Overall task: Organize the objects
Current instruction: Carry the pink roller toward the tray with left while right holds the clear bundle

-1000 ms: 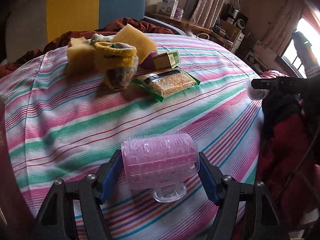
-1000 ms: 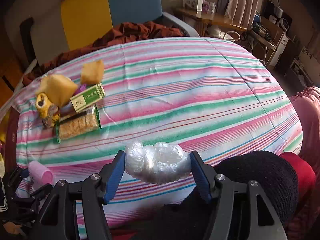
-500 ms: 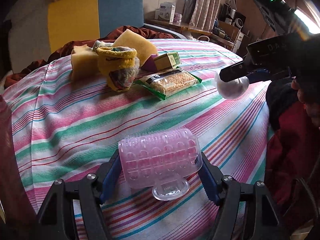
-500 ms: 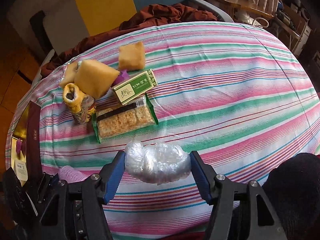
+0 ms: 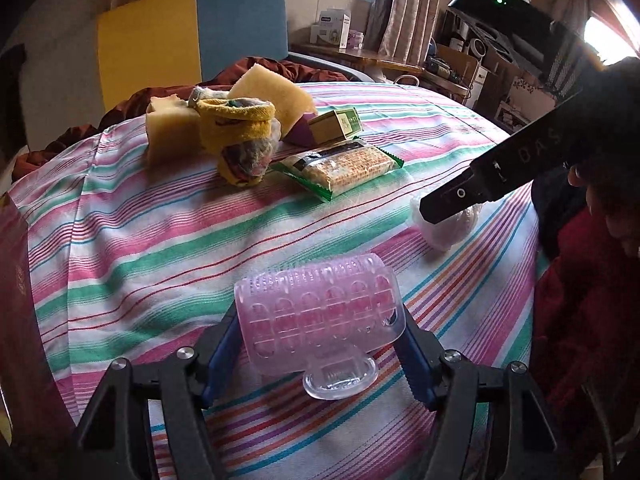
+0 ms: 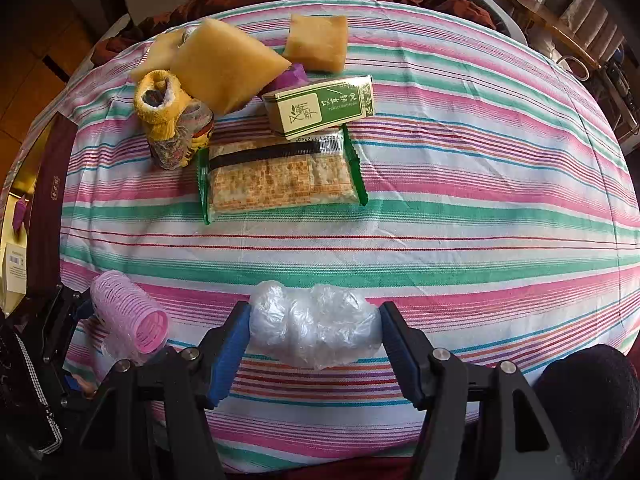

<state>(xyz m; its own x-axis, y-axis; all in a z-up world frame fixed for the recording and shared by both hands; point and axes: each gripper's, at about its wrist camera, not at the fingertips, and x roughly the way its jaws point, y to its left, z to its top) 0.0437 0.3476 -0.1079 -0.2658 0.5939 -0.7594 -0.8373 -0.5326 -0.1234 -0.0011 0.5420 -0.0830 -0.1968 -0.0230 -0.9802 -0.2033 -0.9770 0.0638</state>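
Plastic wrap point(image 6: 314, 330), crumpled into a clear, lumpy wad, is pinched end to end between the blue pads of the right gripper point(image 6: 314, 332), which is pointed steeply down over the striped tablecloth point(image 6: 480, 208). Beside it, to its left, a pink hair roller point(image 5: 318, 310) is held crosswise in the left gripper point(image 5: 320, 320); the jaws are closing slightly on it. The roller is a ribbed, translucent cylinder with a clear plastic clip beneath it. Further out from both tools, a flat cracker packet point(image 6: 280, 178) in glossy green-edged film is laid on the cloth, well apart from the wad. Just behind the packet, a small green and cream box point(image 6: 320, 106) is set, touching its far edge. To the left of the box a yellow knitted sock point(image 6: 172, 120) is stood upright, its cuff open. Soft tan sponge blocks point(image 6: 226, 64) are piled behind the sock and box, one leaning on the sock. The cloth is a woven fabric in pink, green and white bands, draped over a rounded table.
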